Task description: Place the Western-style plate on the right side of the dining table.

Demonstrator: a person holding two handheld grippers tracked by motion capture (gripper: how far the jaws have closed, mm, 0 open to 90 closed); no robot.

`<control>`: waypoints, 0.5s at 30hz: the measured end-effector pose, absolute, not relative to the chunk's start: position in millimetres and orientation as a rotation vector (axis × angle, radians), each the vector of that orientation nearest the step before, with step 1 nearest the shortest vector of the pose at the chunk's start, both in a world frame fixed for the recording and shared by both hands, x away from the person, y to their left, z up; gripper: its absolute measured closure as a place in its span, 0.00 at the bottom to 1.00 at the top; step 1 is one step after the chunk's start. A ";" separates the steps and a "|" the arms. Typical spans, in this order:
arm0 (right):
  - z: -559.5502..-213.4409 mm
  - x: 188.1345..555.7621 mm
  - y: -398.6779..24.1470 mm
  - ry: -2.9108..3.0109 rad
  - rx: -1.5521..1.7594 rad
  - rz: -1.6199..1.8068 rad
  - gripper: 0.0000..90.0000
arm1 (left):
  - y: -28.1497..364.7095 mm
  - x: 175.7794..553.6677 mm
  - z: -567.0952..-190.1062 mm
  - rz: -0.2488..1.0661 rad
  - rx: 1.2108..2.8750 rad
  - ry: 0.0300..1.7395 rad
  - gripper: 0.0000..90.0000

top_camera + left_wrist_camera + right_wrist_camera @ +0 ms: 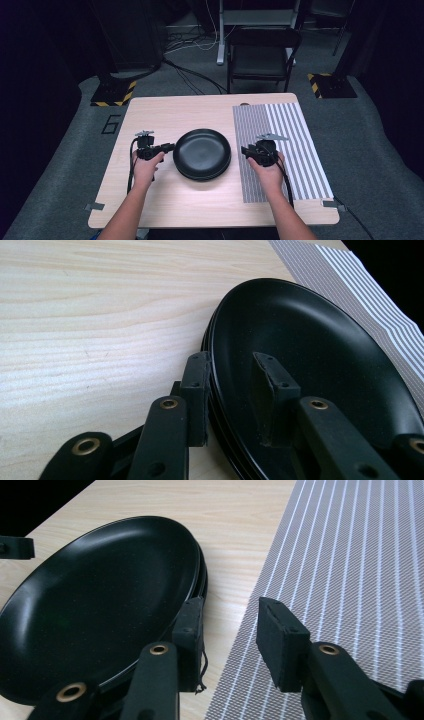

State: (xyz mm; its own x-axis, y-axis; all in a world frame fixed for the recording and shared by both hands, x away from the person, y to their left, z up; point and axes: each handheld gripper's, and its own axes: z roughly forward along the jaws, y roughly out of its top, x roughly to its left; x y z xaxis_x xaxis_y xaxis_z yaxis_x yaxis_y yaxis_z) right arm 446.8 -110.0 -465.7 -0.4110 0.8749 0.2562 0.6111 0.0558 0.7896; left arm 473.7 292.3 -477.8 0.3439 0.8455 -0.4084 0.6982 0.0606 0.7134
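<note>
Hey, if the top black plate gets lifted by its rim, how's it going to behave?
The top black plate looks rigid, so it should rise flat rather than flex. Its glossy surface suggests the left tongs, straddling the rim, might slip. It sits nested on other plates, so one below may drag or shift with it.

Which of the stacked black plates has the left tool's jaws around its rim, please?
The top plate. The left tool has one jaw inside its bowl and one outside its rim, while the plates beneath show as thin edges below it.
</note>
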 end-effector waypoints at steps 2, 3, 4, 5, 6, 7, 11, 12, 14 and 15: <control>-468.5 449.5 -107.8 2.059 1.537 1.298 0.68 | 294.1 474.0 -480.4 0.185 1.678 1.401 0.79; -468.5 449.5 -107.8 2.059 1.537 1.298 0.68 | 294.1 474.0 -480.4 0.185 1.678 1.401 0.79; -469.8 450.1 -106.3 2.053 1.557 1.307 0.69 | 294.1 473.9 -481.4 0.182 1.673 1.405 0.80; -470.1 450.0 -105.5 2.046 1.562 1.309 0.69 | 294.3 473.8 -483.2 0.171 1.671 1.406 0.80; -470.1 450.0 -105.5 2.046 1.562 1.309 0.69 | 294.3 473.8 -483.2 0.171 1.671 1.406 0.81; -470.4 449.8 -104.7 2.037 1.563 1.309 0.69 | 294.3 473.9 -483.9 0.167 1.677 1.404 0.81; -471.4 450.4 -101.9 2.017 1.574 1.291 0.68 | 292.6 473.4 -485.0 0.166 1.674 1.405 0.84; -472.5 451.2 -101.6 2.020 1.581 1.298 0.69 | 292.4 473.2 -485.2 0.164 1.680 1.401 0.85; -474.0 452.1 -100.5 2.025 1.599 1.310 0.71 | 291.9 473.2 -486.3 0.155 1.676 1.399 0.85; -474.0 452.1 -100.5 2.025 1.599 1.310 0.71 | 291.5 473.3 -487.0 0.149 1.674 1.399 0.85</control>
State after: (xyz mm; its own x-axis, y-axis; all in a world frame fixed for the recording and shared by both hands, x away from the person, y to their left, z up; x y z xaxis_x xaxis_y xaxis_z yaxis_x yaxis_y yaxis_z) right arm 452.1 -100.5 -474.0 -0.3681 0.8725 0.3214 0.6508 -0.0052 0.7592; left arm 473.3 291.5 -487.0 0.3466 0.8285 -0.4399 0.7171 0.0683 0.6936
